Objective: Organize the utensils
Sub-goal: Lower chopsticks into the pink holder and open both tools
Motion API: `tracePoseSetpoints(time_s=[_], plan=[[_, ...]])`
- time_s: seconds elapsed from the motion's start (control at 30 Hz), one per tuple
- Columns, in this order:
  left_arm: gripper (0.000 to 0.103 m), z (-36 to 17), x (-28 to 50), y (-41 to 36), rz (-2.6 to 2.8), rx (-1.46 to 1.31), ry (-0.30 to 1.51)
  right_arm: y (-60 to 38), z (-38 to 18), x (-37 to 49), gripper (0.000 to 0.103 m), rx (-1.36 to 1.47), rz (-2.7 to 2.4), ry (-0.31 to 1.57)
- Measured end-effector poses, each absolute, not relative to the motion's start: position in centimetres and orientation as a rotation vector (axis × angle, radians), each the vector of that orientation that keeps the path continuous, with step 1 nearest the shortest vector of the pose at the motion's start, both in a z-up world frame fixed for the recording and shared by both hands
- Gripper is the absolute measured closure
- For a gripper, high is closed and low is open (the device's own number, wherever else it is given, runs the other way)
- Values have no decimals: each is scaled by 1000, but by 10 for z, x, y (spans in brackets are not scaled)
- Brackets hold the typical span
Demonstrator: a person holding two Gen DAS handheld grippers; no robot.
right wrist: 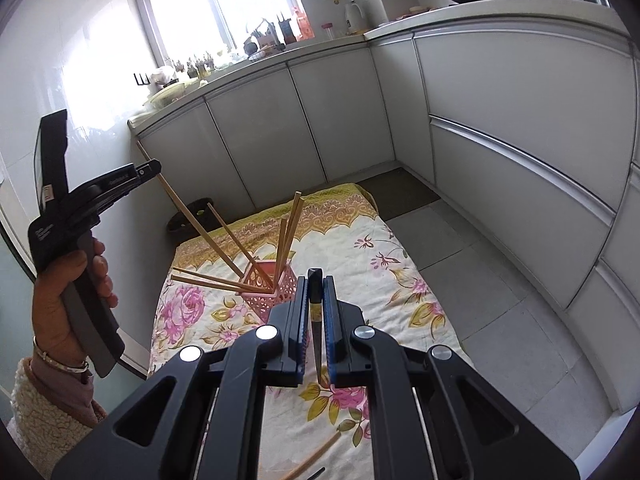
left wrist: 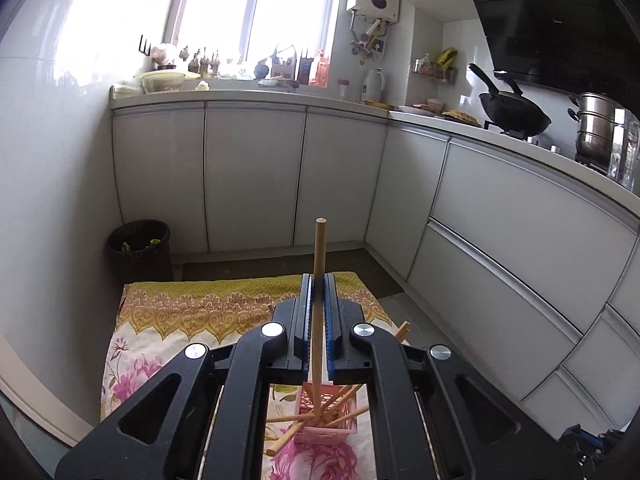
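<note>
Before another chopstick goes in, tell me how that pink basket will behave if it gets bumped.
The pink basket is probably light: a small, openwork plastic cup. It may tip easily, since long wooden chopsticks lean far out over its rim. The floral cloth beneath looks soft, so the footing is likely unsteady.

left wrist: along claw, angled down, faces cabinets | right wrist: same | shared: pink basket, floral cloth
</note>
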State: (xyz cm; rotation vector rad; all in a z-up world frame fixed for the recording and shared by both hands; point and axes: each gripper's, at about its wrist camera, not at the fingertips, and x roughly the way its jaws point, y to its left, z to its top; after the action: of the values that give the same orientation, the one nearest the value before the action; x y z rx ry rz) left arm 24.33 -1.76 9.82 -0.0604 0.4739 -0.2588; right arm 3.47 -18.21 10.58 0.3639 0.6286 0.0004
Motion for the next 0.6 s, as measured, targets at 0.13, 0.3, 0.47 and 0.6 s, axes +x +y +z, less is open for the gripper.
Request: tracePoseSetpoints(time_s=[0.13, 0.3, 0.47, 0.6], plan=[[97, 67, 266, -18, -236, -59, 573, -182, 101, 45, 96, 374, 7, 635], [85, 57, 245, 1, -235, -91, 574, -175, 103, 53, 96, 387, 29, 628], [52, 78, 188, 24, -257, -133, 466, -161, 125, 64, 96, 397, 68, 568], [48, 83, 139, 52, -230, -168, 408, -146, 151, 81, 96, 397, 95, 499]])
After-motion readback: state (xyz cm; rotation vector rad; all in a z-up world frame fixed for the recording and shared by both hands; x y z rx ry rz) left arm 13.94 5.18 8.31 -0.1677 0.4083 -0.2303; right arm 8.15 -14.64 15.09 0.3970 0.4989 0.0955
